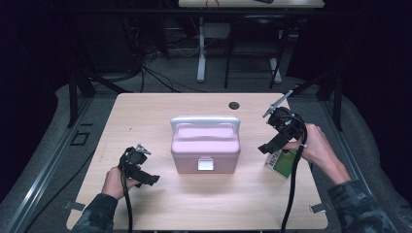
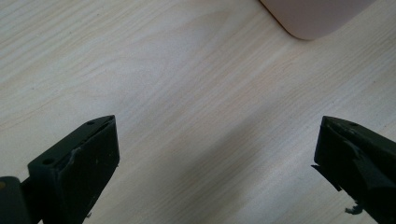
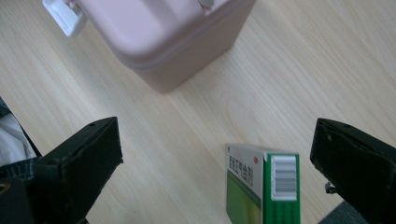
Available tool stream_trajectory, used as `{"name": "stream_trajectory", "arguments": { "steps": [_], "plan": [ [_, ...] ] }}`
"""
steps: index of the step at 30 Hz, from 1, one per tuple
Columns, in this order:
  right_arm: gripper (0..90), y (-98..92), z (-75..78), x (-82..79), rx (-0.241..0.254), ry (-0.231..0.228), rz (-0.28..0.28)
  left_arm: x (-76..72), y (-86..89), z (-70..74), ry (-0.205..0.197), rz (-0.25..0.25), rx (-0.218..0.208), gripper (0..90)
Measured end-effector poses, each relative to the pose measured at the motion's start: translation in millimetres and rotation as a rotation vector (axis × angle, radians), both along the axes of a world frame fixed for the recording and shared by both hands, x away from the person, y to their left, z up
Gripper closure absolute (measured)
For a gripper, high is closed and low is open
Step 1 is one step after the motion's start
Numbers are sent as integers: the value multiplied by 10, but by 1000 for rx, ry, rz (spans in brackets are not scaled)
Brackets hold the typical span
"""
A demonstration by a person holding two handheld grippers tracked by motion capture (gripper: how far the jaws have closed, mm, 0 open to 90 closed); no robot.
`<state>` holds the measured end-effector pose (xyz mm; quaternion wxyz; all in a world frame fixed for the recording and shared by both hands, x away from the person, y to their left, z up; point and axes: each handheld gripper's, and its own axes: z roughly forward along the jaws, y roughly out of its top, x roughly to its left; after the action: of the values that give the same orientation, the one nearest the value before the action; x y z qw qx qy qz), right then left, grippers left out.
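Observation:
A pink lidded box [image 1: 205, 148] with a white handle and a white front latch stands shut at the table's middle. Its corner [image 2: 310, 18] appears in the left gripper view, and its side [image 3: 161, 35] in the right gripper view. A green and white carton [image 1: 280, 163] lies right of the box, under my right hand. The carton [image 3: 264, 186] sits between and just beyond the right jaws. My left gripper [image 1: 144, 174] is open over bare wood, left of the box. My right gripper [image 1: 270, 144] hovers open above the carton. Both grippers [image 2: 217, 158] [image 3: 215, 163] hold nothing.
The light wooden table [image 1: 145, 116] has a dark round hole [image 1: 234, 105] near its far edge. Beyond it are dark floor, cables and the legs of another table [image 1: 201, 53]. Bare wood lies in front of and behind the box.

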<state>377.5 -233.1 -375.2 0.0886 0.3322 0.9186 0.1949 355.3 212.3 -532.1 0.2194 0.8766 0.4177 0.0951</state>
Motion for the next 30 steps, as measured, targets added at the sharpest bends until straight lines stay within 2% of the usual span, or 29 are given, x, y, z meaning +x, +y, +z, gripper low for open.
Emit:
{"name": "stream_trajectory", "arguments": {
  "steps": [5, 7, 13, 25, 26, 30],
  "plan": [
    [17, 165, -34, 53, 20, -7, 28, 1, -7, 1, 0, -4, 1, 3],
    [17, 223, -42, 73, 26, -15, 34, 1, -7, 0, 2, -5, -12, 3],
    [26, 362, -86, 126, 49, -17, 53, 0, -14, 10, -3, -9, -4, 4],
    [79, 502, -143, 219, 99, -52, 40, -11, -24, 33, -10, -8, -7, 4],
    [85, 511, -147, 228, 101, -56, 39, -14, -21, 46, -11, -6, -17, 5],
    [149, 547, -162, 268, 117, -75, 32, -9, -22, 71, -15, -4, -24, 7]
  ]
}}
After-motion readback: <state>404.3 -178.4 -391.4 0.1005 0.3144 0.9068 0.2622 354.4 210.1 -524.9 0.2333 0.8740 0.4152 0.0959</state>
